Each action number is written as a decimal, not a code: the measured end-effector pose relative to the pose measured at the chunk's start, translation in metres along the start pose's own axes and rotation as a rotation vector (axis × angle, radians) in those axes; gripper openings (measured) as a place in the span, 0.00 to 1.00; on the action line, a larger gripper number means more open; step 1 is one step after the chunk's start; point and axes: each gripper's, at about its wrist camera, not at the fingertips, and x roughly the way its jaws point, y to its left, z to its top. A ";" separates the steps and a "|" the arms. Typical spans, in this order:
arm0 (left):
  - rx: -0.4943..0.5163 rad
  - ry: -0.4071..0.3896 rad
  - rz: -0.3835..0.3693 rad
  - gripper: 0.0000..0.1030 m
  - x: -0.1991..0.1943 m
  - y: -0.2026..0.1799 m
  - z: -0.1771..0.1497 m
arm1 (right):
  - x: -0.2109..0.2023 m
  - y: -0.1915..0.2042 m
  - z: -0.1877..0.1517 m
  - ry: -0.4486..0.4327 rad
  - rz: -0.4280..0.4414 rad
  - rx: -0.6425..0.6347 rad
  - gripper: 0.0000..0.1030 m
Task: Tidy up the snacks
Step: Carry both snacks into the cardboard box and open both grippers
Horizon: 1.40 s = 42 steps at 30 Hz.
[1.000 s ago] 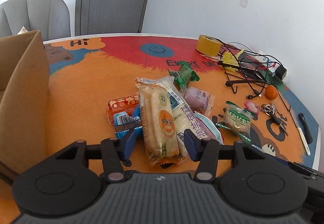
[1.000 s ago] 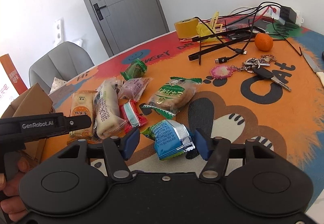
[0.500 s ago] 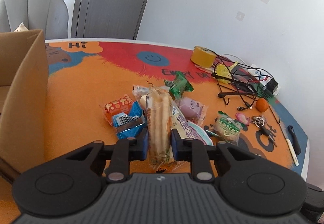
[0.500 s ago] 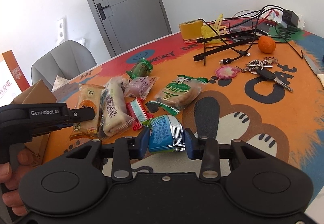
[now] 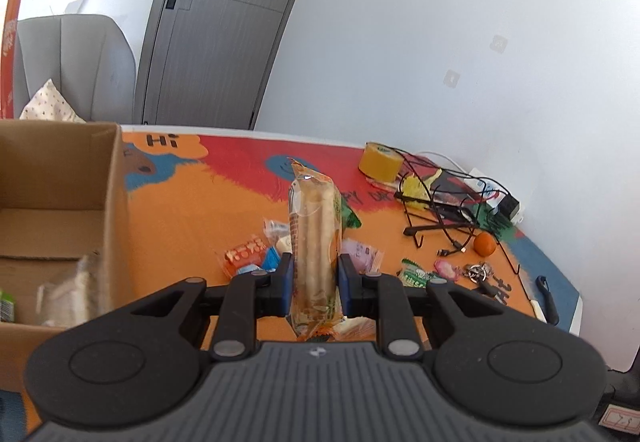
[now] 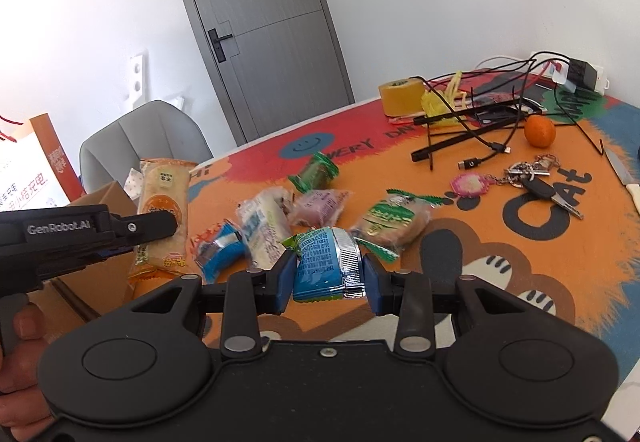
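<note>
My left gripper (image 5: 314,282) is shut on a long orange rice-cracker pack (image 5: 315,238), held upright above the table; the same cracker pack (image 6: 162,210) shows at the left of the right wrist view. My right gripper (image 6: 328,278) is shut on a blue-and-silver snack packet (image 6: 326,266), lifted just off the table. Several wrapped snacks remain on the orange mat: a green bun pack (image 6: 394,222), a purple pack (image 6: 320,204), a white-blue pack (image 6: 266,226), a small green pack (image 6: 316,172). An open cardboard box (image 5: 60,202) stands at the left with some packets inside.
A tape roll (image 6: 402,96), tangled black cables (image 6: 480,118), a mandarin (image 6: 540,130), keys with a pink tag (image 6: 532,178) and a knife (image 6: 624,178) lie on the right of the table. A grey chair (image 5: 76,62) and a door stand behind.
Both grippers closed on their packets and rose. The left lifted the cracker pack upright off the pile; the right lifted the blue packet off the mat.
</note>
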 end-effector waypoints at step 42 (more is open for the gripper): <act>-0.102 -0.162 0.224 0.21 -0.109 0.112 0.030 | -0.006 0.164 0.021 -0.076 0.251 -0.143 0.36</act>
